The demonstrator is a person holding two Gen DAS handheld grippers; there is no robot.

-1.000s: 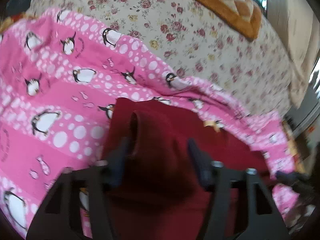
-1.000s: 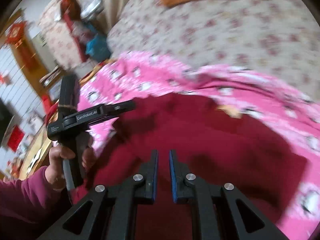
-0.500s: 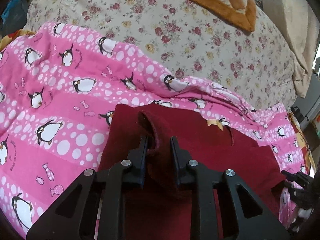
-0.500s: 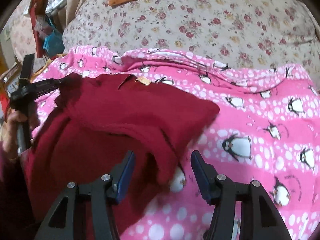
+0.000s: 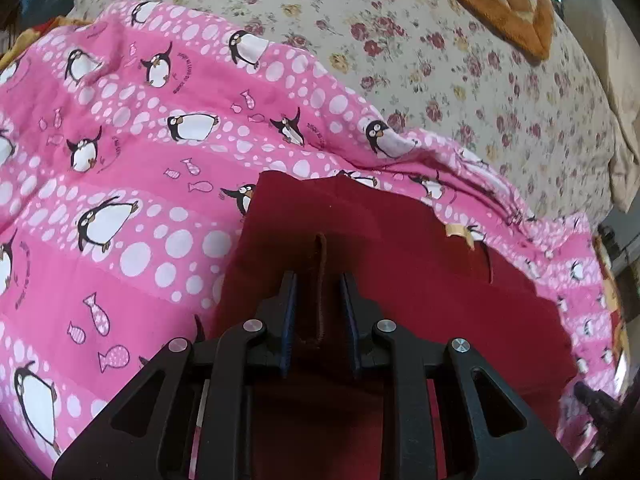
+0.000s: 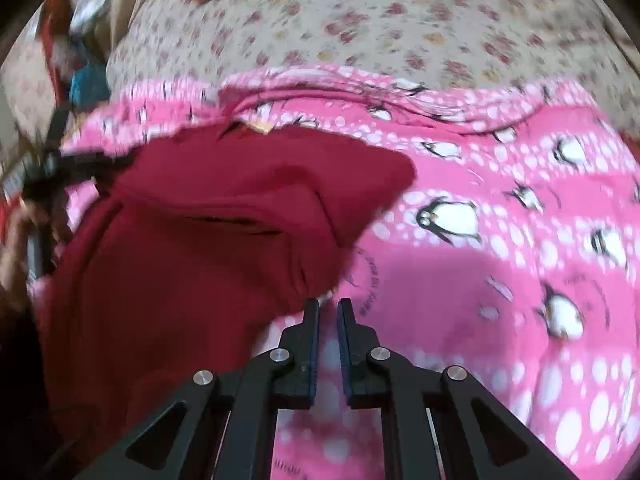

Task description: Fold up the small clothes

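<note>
My left gripper (image 5: 318, 280) pinches a raised ridge of the dark red garment (image 5: 400, 264), low in the frame's centre, to keep the fold in place on the penguin blanket (image 5: 120, 168); my right gripper (image 6: 328, 308), nearly pressed together, seems to nip the garment's lower edge

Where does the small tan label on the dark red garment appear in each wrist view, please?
Left wrist: the tan label sits right of centre, at the red garment's far edge.
Right wrist: the label sits upper left of centre, blurred, at that same edge.
Shared landmark: the pink penguin blanket under the garment.
</note>
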